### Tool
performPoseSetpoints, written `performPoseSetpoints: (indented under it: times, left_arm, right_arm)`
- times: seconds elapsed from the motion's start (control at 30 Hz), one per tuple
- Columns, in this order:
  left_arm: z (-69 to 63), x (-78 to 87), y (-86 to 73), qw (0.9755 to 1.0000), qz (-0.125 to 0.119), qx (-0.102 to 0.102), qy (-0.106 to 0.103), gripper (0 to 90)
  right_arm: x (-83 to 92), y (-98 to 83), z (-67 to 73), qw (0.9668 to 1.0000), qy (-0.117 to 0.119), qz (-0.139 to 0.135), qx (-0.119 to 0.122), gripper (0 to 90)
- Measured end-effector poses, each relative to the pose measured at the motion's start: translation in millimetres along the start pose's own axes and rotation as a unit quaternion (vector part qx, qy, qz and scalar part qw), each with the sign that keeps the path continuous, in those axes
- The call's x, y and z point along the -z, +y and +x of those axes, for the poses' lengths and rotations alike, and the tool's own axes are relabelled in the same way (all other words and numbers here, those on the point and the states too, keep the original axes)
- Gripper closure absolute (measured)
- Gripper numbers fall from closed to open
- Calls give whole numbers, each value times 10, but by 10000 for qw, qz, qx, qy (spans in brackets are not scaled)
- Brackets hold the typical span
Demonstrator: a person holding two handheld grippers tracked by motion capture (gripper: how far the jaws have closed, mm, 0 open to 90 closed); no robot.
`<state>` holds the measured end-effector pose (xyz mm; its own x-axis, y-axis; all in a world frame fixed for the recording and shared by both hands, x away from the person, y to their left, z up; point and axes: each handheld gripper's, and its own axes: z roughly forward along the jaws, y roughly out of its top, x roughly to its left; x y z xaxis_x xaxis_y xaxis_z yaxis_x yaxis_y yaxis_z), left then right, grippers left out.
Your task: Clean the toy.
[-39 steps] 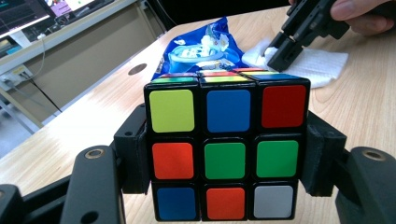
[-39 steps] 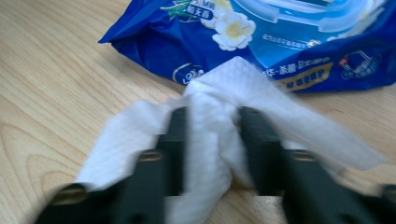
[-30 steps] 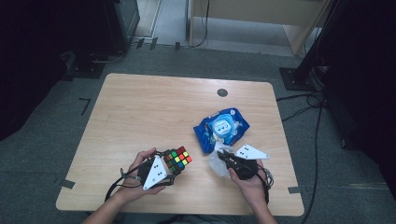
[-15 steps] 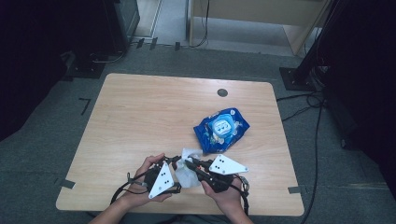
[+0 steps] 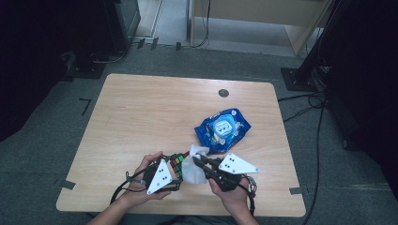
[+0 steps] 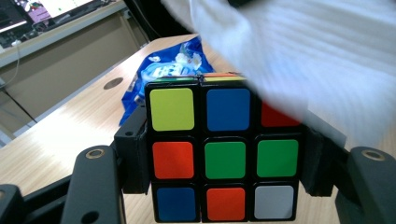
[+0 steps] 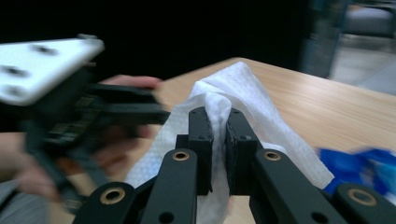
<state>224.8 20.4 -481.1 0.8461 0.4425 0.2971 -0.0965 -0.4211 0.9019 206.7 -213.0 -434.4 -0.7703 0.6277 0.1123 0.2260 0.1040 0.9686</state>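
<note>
Rubik's cube (image 6: 224, 154) clamped at its two sides between the jaws of the left gripper (image 6: 224, 158), held at the near edge of the wooden table (image 5: 141, 108) just short of the blue wet-wipe pack (image 5: 222, 130). White wet wipe (image 7: 224, 98) pinched in the closed jaws of the right gripper (image 7: 218, 135), draped against the cube's upper corner in the left gripper view. Recommended for the wiping step: keep cube grip firm and steady, press wipe flat to one face, draw across in even strokes, avoid twisting a layer or dragging wipe under the left pads.
</note>
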Motion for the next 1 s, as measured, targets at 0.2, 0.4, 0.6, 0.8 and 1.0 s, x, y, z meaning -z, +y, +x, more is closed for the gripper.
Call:
performPoseSetpoints:
  times: [0.2,0.4,0.6,0.8,1.0]
  left_arm:
    - [-26,-14,13,9999,93,-32,-25,340]
    - [29,-3,-11,9999,62,60,62,339]
    - [277,14,-136,9972,193,566,452,339]
    - [605,40,-272,9856,267,1357,972,339]
    - [715,17,-360,9797,389,1517,1252,339]
  right_arm:
    - [-151,-117,12,9996,-49,231,-157,838]
    - [-109,-226,-236,9925,-971,741,-36,840]
    - [236,-374,-654,9721,-1942,1298,-235,838]
    - [479,-562,-1031,9494,-2527,1643,-881,838]
    - [420,-705,-1113,9439,-2484,1909,-1039,767]
